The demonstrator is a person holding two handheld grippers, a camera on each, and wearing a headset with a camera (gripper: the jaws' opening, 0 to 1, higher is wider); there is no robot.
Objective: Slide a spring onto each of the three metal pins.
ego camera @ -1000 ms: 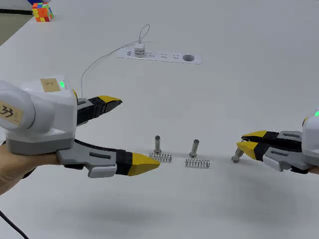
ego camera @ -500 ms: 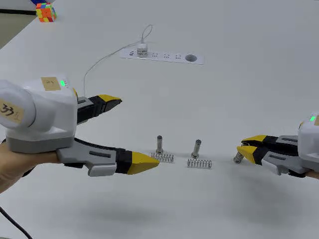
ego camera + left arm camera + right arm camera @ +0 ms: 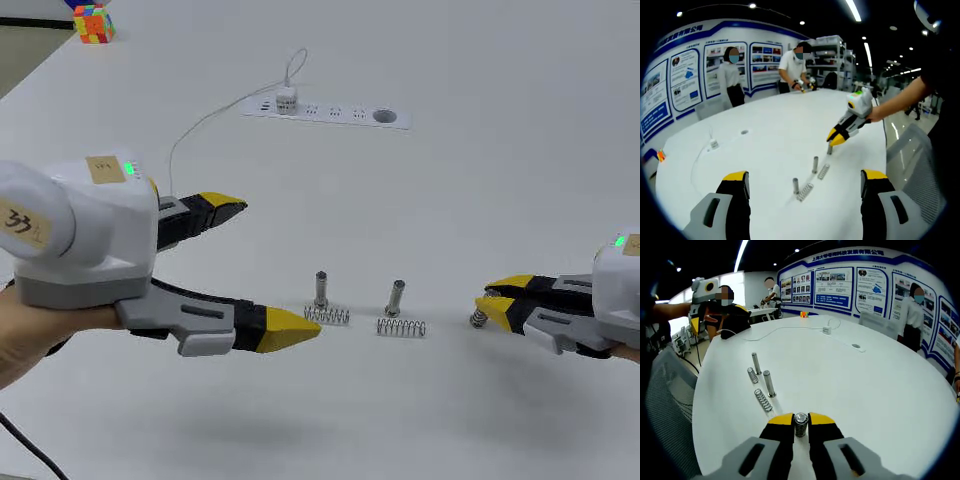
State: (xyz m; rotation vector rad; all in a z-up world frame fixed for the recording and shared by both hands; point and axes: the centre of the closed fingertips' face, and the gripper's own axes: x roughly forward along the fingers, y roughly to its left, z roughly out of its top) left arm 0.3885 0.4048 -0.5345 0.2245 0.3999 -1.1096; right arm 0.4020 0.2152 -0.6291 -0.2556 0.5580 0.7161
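Two bare metal pins point(image 3: 321, 288) point(image 3: 397, 296) stand upright mid-table, each with a loose spring point(image 3: 326, 316) point(image 3: 401, 327) lying at its foot. The same pins point(image 3: 756, 363) point(image 3: 769, 383) and springs point(image 3: 752, 375) point(image 3: 763, 400) appear in the right gripper view. A third pin point(image 3: 479, 319) at the right wears a spring point(image 3: 800, 425). My right gripper point(image 3: 490, 297) is shut on that spring, its yellow tips pressed against both sides. My left gripper point(image 3: 262, 268) hovers wide open, left of the pins, holding nothing.
A white power strip point(image 3: 330, 113) with a plugged-in charger and trailing cable point(image 3: 200, 125) lies at the back. A coloured cube point(image 3: 90, 24) sits at the far left corner. Other people work at the far side of the round table point(image 3: 770, 130).
The head camera has shifted slightly. My right gripper has sunk a touch at the third pin. The left gripper, the pins and the loose springs have stayed put.
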